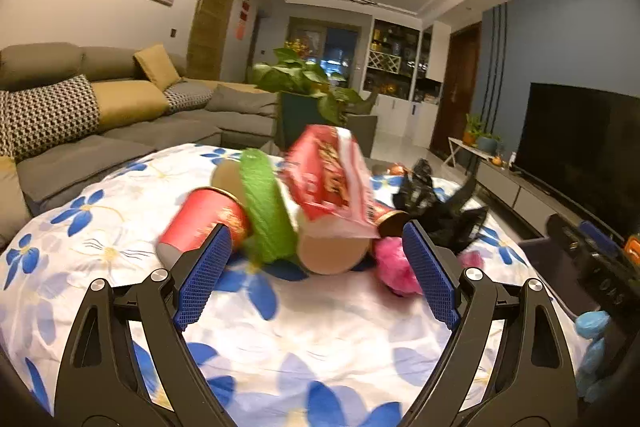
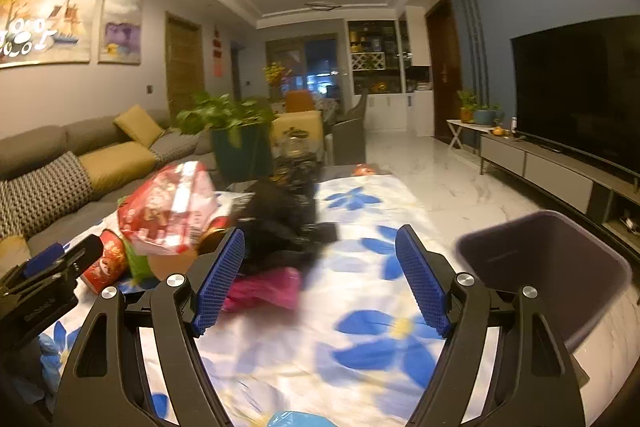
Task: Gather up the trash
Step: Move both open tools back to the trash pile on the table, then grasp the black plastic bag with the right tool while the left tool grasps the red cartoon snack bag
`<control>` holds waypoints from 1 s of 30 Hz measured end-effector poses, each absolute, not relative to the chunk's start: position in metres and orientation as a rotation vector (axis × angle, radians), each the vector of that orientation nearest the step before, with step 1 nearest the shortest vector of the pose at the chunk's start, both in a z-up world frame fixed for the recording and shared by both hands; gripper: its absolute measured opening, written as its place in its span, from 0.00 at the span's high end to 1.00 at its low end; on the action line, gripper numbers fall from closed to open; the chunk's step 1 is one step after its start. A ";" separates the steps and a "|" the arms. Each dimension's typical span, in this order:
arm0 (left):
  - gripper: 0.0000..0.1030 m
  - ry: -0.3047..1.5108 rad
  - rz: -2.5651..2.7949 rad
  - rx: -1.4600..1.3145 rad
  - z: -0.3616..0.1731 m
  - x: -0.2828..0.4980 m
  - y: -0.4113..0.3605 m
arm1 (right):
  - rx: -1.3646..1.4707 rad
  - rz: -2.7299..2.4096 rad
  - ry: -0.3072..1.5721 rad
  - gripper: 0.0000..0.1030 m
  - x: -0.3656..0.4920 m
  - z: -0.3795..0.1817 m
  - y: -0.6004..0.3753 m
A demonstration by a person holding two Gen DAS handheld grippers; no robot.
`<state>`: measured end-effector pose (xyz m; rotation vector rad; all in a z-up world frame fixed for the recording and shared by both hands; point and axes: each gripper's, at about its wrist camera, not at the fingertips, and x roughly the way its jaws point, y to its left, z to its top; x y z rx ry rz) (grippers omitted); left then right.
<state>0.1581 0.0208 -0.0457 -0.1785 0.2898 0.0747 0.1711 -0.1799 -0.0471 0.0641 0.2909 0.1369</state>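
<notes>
The left tongs point(image 1: 316, 279) stand wide open with nothing between their blue pads point(image 1: 202, 279), hanging low over the counter point(image 1: 328, 327), which is covered by a white cloth with blue flowers. Just ahead of them lies a heap of trash. A red paper cup point(image 1: 200, 223) lies on its side right in front of the left pad, close to its tip. Beyond the gap sits a cardboard tube point(image 1: 334, 255) with a green wrap point(image 1: 264, 211) around it, and a red and white snack bag point(image 1: 332, 179) rests on top of the tube. Just ahead of the right pad lies a crumpled pink wrapper point(image 1: 394, 261), and farther out on that side a black plastic bag point(image 1: 440, 207). Much of the heap is blurred.

The right tongs point(image 2: 320, 279) are likewise spread wide and hold nothing. The black plastic bag point(image 2: 280, 223) lies just ahead of their left pad, with the pink wrapper point(image 2: 266, 291) beside that pad's inner face; whether it touches is unclear. The snack bag point(image 2: 170, 211) and the red cup point(image 2: 106, 261) lie off to the left, where the left tongs point(image 2: 60, 259) show at the frame's edge. To the right of the right tongs stands a dark, open trash bin point(image 2: 560, 267) beside the counter.
</notes>
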 end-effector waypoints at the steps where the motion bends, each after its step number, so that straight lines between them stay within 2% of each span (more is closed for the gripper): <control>1: 0.17 0.287 0.083 -0.180 -0.046 0.157 0.024 | 0.063 0.144 0.294 0.28 0.175 -0.048 -0.175; 7: 0.17 0.270 0.120 -0.195 -0.045 0.157 0.049 | 0.060 0.177 0.348 0.37 0.209 -0.056 -0.148; 9: 0.17 0.266 0.122 -0.194 -0.043 0.160 0.051 | 0.057 0.178 0.361 0.44 0.215 -0.060 -0.144; 12: 0.17 0.264 0.121 -0.190 -0.043 0.163 0.054 | 0.052 0.179 0.392 0.58 0.229 -0.068 -0.134; 14: 0.17 0.266 0.114 -0.187 -0.044 0.166 0.055 | 0.055 0.188 0.416 0.80 0.233 -0.072 -0.133; 17: 0.17 0.271 0.097 -0.184 -0.045 0.170 0.053 | 0.053 0.205 0.417 0.94 0.230 -0.073 -0.134; 20: 0.17 0.285 0.067 -0.193 -0.046 0.178 0.050 | 0.051 0.198 0.397 0.98 0.221 -0.071 -0.139; 25: 0.19 0.322 0.021 -0.200 -0.045 0.201 0.043 | 0.062 0.177 0.340 0.99 0.200 -0.060 -0.152; 28: 0.27 0.355 -0.004 -0.216 -0.046 0.218 0.041 | 0.066 0.170 0.305 0.99 0.184 -0.052 -0.163; 30: 0.37 0.380 -0.013 -0.224 -0.047 0.228 0.039 | 0.070 0.171 0.293 0.99 0.176 -0.049 -0.169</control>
